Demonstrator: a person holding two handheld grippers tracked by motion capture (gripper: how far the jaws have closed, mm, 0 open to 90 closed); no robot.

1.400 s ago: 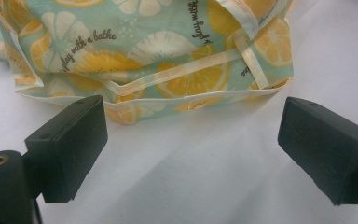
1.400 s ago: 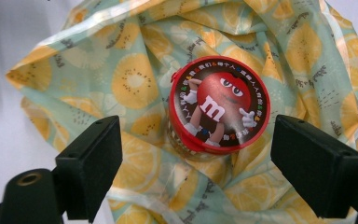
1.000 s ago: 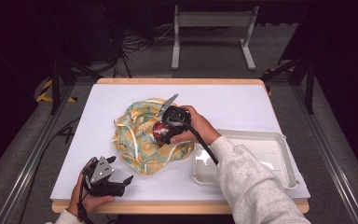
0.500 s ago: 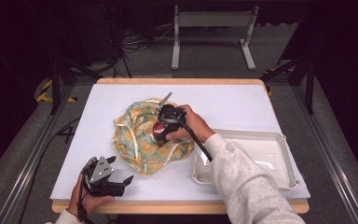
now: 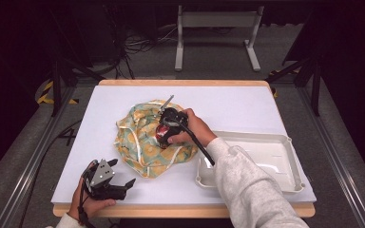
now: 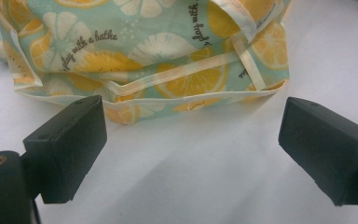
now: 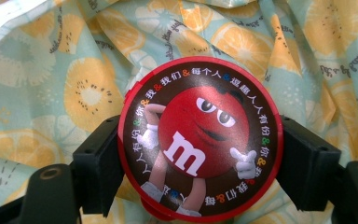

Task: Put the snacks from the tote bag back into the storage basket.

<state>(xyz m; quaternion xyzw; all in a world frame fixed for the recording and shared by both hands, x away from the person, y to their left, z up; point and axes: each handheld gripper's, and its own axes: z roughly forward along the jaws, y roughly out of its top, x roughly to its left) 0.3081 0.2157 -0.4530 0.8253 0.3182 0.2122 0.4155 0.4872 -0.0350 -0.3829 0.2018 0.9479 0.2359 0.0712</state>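
table [image 5: 237,102] white | on it: fruit-print cloth [image 5: 140,145]; white tray [image 5: 285,142]

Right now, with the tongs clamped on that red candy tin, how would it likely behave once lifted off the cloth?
The candy tin looks stiff: its round rim keeps shape between the right tongs. Its smooth curved sides may slip or twist in the grip. Set on edge, it would probably roll. The cloth under it is crumpled, so it likely stays behind.

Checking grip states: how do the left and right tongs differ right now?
The left tongs stand wide open with nothing between them, low over the white table short of the citrus-print cloth. The right tongs have just been closing and now clamp the red candy tin above that cloth. Both have black jaws.
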